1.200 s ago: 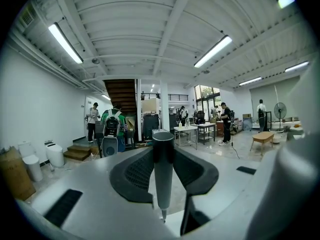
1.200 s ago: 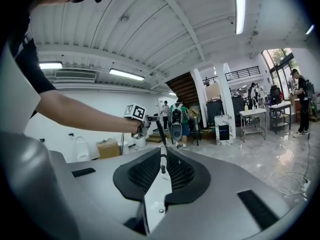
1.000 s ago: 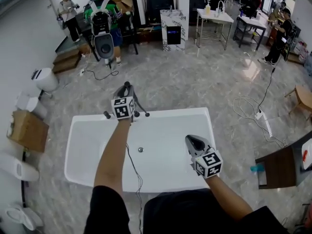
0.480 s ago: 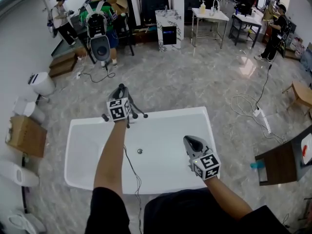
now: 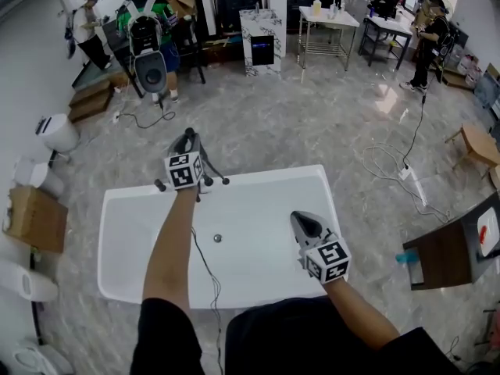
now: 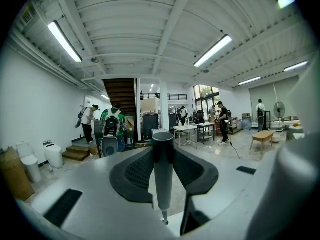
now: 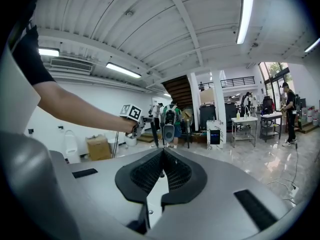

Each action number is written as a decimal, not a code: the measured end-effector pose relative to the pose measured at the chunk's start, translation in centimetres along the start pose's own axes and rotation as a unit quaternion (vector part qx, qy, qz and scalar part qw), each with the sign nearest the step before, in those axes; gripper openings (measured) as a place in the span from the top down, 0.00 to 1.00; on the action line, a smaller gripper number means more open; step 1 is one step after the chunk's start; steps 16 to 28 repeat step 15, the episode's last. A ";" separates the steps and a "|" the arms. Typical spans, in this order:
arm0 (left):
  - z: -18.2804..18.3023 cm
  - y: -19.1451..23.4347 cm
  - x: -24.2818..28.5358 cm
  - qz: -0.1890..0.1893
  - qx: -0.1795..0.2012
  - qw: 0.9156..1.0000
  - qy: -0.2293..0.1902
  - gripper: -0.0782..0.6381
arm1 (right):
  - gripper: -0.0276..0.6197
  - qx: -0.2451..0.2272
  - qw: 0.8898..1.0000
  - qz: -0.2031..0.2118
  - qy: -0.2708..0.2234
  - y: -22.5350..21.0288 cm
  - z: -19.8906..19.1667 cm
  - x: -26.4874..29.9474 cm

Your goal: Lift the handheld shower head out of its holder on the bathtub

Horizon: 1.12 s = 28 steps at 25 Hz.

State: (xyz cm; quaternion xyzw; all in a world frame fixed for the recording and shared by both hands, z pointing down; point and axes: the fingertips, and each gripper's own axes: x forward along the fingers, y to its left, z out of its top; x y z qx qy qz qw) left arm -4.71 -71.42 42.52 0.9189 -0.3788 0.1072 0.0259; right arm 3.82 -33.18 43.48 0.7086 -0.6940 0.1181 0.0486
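Note:
A white bathtub (image 5: pixel 273 176) lies below me. At the middle of its far rim my left gripper (image 5: pixel 188 139) is shut on the handheld shower head (image 6: pixel 163 164), a grey round handle that stands upright between the jaws. Its thin lower tip hangs over the white tub. Black tap knobs (image 5: pixel 160 184) flank the gripper on the rim. The holder is hidden behind the gripper. My right gripper (image 5: pixel 301 220) hovers over the right side of the tub, jaws shut with nothing between them (image 7: pixel 161 171). From there the left gripper (image 7: pixel 133 115) and the dark handle (image 7: pixel 155 134) show at the left.
A drain (image 5: pixel 217 238) sits in the tub floor and a thin dark cord (image 5: pixel 206 268) crosses it. A cardboard box (image 5: pixel 30 219) and toilets (image 5: pixel 56 133) stand left. A brown table (image 5: pixel 444 260) and a floor cable (image 5: pixel 406 172) lie right. People and equipment fill the back.
The head view has drifted, so the tub sits a little lower-left in frame. The left gripper keeps its hold at the far rim. The right gripper has stayed put.

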 end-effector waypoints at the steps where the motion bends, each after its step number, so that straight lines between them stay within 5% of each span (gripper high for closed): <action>1: 0.2 -0.1 0.1 -0.002 0.002 1.000 -0.002 0.73 | 0.96 0.001 1.000 -0.001 -0.001 -0.1 0.1 0.0; 28: -0.8 -2.1 0.8 -0.019 0.014 1.000 0.004 0.73 | 0.96 -0.003 1.000 -0.018 -0.006 -1.3 -0.3 -1.4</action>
